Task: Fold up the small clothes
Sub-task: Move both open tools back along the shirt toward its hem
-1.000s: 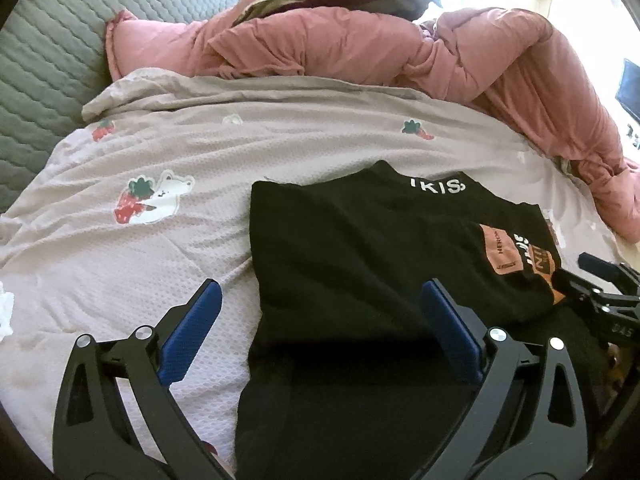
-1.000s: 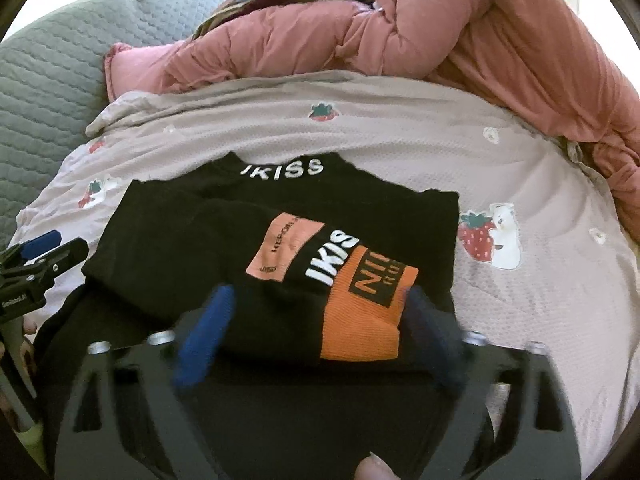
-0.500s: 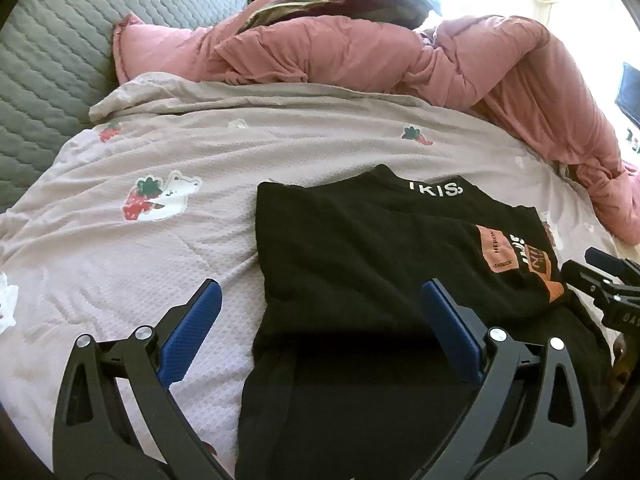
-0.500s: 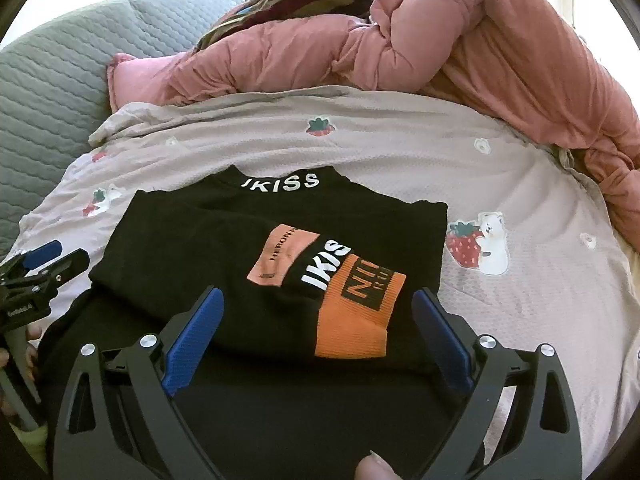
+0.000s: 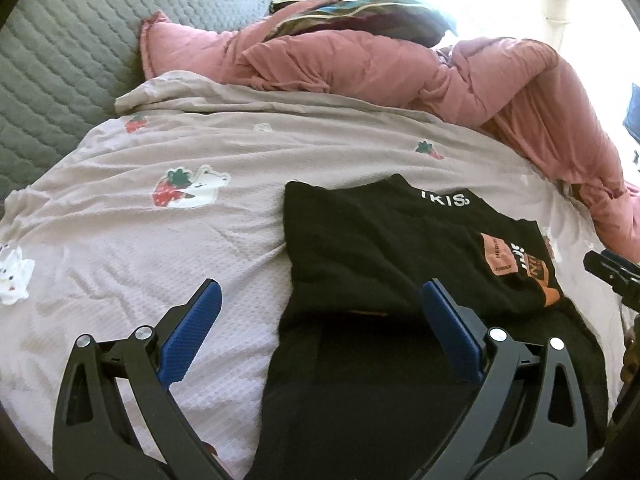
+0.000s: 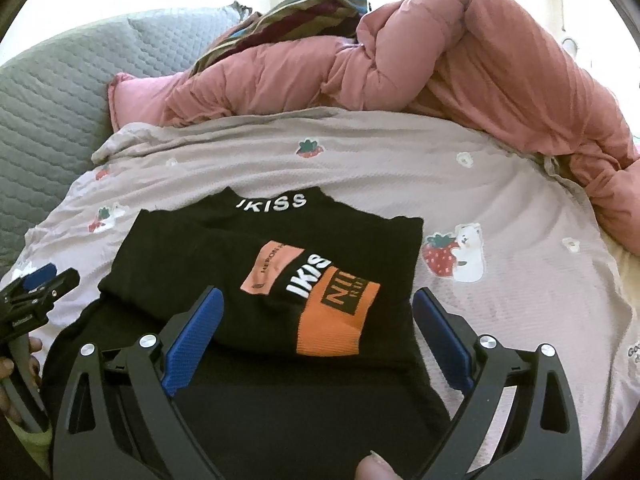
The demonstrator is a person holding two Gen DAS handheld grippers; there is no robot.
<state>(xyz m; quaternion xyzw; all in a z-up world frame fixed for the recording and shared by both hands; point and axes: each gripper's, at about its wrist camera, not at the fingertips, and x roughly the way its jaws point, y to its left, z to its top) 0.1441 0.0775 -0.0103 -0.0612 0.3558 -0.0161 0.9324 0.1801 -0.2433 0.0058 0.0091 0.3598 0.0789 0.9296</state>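
We find the black shirt (image 6: 256, 264), partly folded, lying on the bed sheet (image 6: 500, 208). Both our left tool (image 5: 320, 312) and right tool (image 6: 316, 320) gape wide, holding nothing. It looks soft and floppy; we'd pinch its near hem. Only the right view shows the orange print fully.

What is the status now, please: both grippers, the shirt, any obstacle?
Left gripper open, empty. Right gripper open, empty. Black shirt lies partly folded on the strawberry-print bedsheet. Nothing in the way; pink duvet bunched behind.
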